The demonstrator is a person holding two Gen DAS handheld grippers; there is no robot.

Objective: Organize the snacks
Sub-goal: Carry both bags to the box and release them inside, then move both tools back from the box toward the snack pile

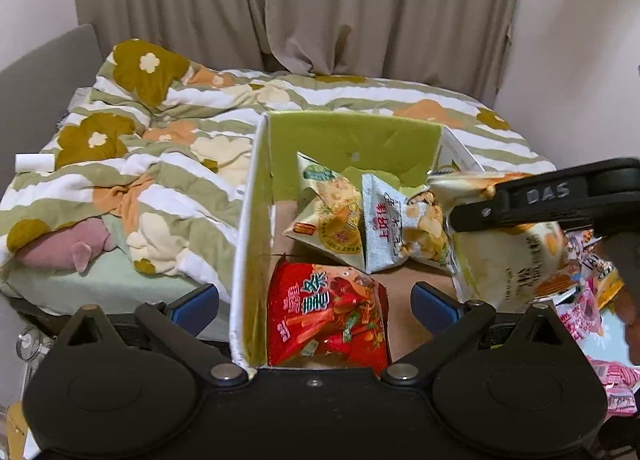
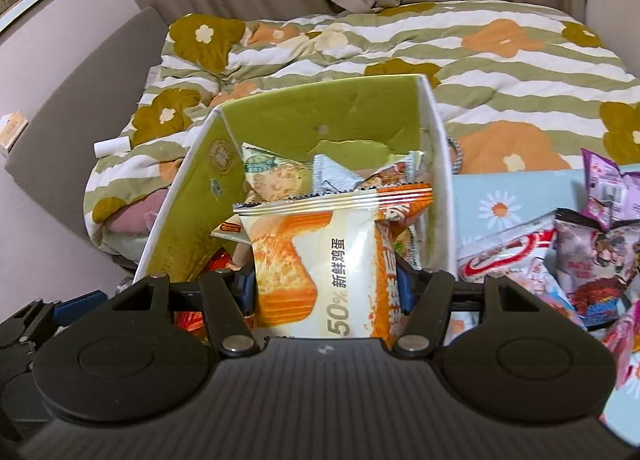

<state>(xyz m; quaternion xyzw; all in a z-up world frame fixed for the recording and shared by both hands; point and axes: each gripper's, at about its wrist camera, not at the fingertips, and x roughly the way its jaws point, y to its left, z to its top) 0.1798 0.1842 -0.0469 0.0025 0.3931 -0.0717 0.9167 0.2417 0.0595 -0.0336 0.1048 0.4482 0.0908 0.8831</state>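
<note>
A green-lined cardboard box (image 1: 352,139) stands open in front of the bed; it also shows in the right wrist view (image 2: 304,115). Inside lie a red snack bag (image 1: 328,312) and two pale chip bags (image 1: 340,215). My left gripper (image 1: 316,300) is open, its blue pads astride the box's left wall. My right gripper (image 2: 326,284) is shut on a white-and-orange cake packet (image 2: 320,260) and holds it over the box; the packet also shows in the left wrist view (image 1: 508,260).
A pile of pink, purple and red snack packets (image 2: 580,252) lies right of the box on a light blue daisy-print surface (image 2: 500,195). A bed with a flowered quilt (image 2: 440,51) lies behind, curtains beyond it.
</note>
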